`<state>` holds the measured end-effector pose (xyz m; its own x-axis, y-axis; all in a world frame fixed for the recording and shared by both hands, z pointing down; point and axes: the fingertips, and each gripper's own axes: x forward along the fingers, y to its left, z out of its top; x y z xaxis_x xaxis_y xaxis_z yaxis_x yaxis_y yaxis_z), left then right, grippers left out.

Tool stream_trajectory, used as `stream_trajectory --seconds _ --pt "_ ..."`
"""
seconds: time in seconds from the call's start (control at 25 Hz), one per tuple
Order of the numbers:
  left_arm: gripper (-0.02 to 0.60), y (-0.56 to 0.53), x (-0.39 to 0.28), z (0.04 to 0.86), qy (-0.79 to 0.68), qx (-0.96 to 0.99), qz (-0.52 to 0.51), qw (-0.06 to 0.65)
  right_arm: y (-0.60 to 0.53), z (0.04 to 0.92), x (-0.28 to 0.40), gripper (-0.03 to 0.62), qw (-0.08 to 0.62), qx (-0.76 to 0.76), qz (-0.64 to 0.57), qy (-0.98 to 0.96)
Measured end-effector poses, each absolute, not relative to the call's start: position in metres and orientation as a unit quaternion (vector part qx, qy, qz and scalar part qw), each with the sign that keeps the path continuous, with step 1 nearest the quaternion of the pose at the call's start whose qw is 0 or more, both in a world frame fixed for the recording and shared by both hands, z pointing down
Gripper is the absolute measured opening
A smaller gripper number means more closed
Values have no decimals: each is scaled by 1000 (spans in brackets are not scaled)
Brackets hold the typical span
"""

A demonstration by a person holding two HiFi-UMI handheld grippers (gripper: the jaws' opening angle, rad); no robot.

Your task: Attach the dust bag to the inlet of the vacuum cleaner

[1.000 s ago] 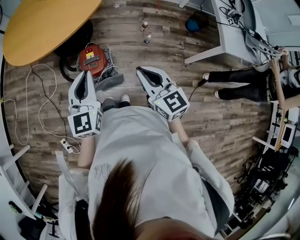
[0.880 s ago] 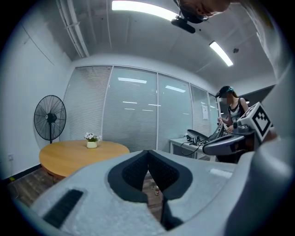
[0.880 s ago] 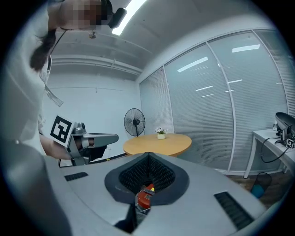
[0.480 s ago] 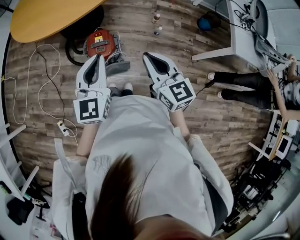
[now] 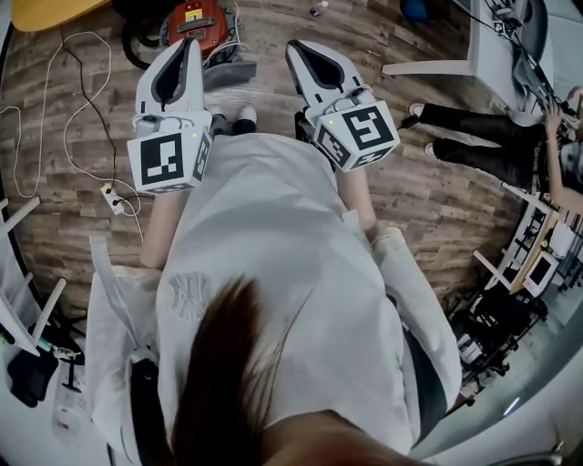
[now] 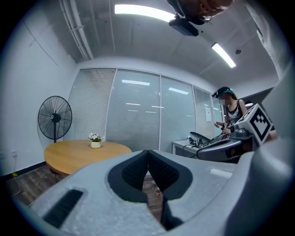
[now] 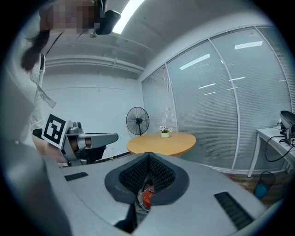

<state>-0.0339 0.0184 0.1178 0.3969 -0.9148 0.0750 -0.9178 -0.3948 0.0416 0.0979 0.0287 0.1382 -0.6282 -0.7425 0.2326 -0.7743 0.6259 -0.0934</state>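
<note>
**Both claws clenched, nothing held**

The left gripper (image 5: 190,45) and the right gripper (image 5: 297,47) are held out side by side in front of the person, well apart. In each gripper view the jaws meet at the tips with nothing between them: left gripper (image 6: 147,153), right gripper (image 7: 147,156).

The red vacuum (image 5: 195,15) stands on the wood floor (image 5: 428,209) ahead of the person's shoes (image 5: 244,116), close to the round table (image 5: 41,11). It also shows below the right gripper's shut jaws, as a red patch (image 7: 148,198). A grey piece (image 5: 231,70) lies on the floor touching the vacuum; whether it is the dust bag cannot be told. Neither gripper touches either of them.

A white cable (image 5: 27,136) loops over the floor to a power strip (image 5: 111,195) on the person's left. A fan (image 6: 54,118) stands behind the table (image 6: 87,154), which carries a flower pot (image 6: 95,141).
</note>
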Motion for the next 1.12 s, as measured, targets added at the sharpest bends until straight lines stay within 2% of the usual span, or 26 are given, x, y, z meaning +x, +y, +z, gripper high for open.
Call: stream_trajectory --seconds 1.12 --pt "17 3 -18 128 -543 838 39 49 11 152 122 0 101 431 103 -891"
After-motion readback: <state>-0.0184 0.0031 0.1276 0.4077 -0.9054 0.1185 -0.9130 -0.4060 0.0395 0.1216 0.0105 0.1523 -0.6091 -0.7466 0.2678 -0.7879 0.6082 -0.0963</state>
